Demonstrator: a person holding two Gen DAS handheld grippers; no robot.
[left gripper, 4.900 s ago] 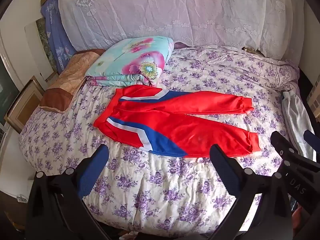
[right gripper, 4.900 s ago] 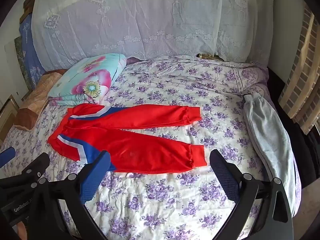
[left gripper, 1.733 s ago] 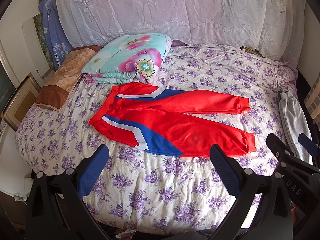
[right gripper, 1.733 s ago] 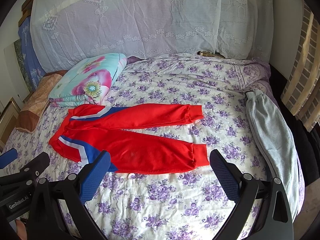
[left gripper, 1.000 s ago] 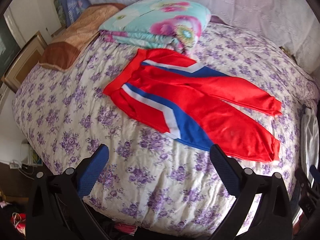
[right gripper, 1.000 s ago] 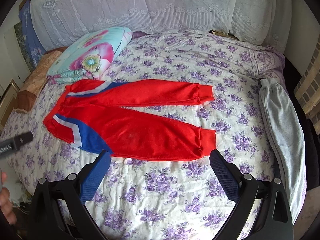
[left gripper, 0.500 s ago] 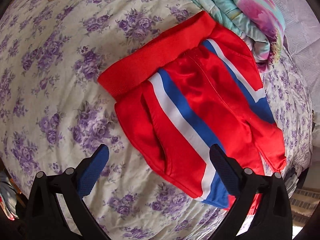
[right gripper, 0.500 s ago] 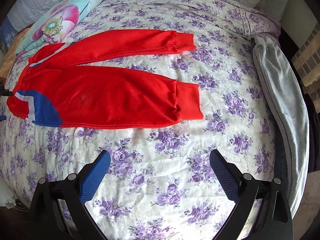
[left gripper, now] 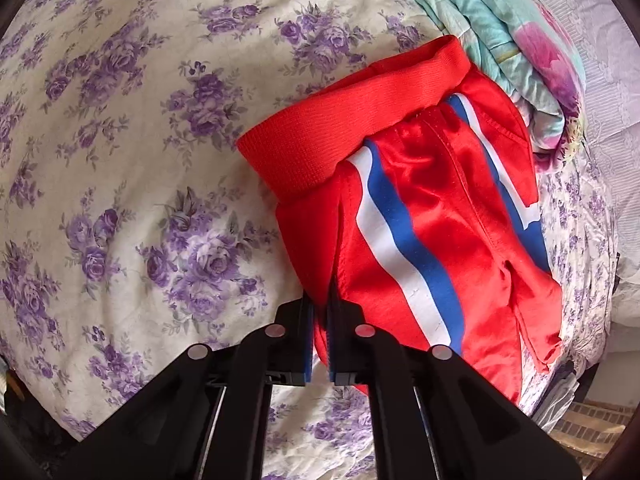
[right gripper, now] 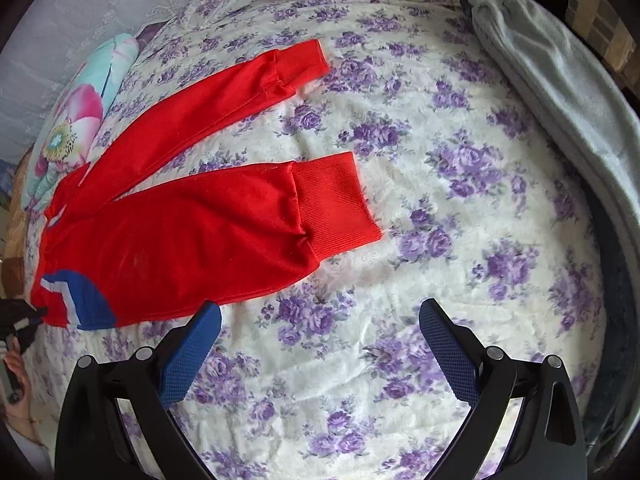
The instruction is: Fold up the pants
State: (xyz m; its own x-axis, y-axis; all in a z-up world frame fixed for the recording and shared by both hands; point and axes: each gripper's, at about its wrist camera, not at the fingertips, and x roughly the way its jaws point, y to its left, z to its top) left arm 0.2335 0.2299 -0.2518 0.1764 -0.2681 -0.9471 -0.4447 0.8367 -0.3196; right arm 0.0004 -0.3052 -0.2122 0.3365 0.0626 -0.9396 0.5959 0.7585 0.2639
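Observation:
Red pants [left gripper: 420, 208] with blue and white side stripes lie flat on the flowered bed sheet [left gripper: 120, 160]. My left gripper [left gripper: 320, 312] is at the near hip, just below the ribbed waistband [left gripper: 352, 120]. Its jaws are closing and its blue pads pinch a fold of the red cloth. In the right wrist view the pants [right gripper: 192, 232] stretch left, both legs spread apart. My right gripper [right gripper: 320, 312] hangs open over bare sheet, below the near leg's cuff [right gripper: 336, 204], touching nothing. The left gripper [right gripper: 20, 316] shows at that view's left edge.
A folded floral quilt [left gripper: 500, 28] lies against the far side of the waistband. A grey garment [right gripper: 560, 92] runs along the bed's right edge. A person's hand [right gripper: 12, 364] is at the lower left. The sheet [right gripper: 440, 160] spreads right of the cuffs.
The left gripper came down onto the waist end of the pants and went from wide open to shut on the cloth. The right gripper sank and rolled toward the near cuff, staying open.

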